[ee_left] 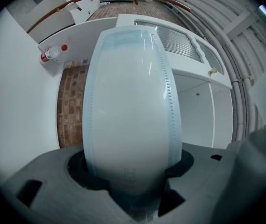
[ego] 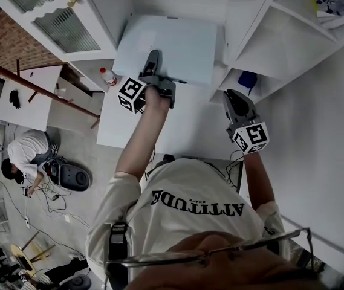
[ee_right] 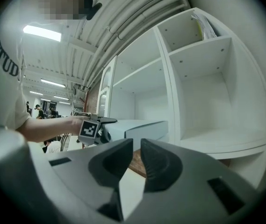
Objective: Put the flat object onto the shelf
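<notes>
Currently the left gripper (ego: 153,62) clamps the flat pale box (ego: 178,44), not yet on the shelf (ee_right: 221,141); the right gripper (ego: 235,101) hangs clenched, empty.

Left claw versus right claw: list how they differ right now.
The left claw grips the flat panel by its edge; the right claw holds nothing. The left claw's jaws stand apart around the panel; the right claw's jaws are together. Shared: each is dark grey with a marker cube.
</notes>
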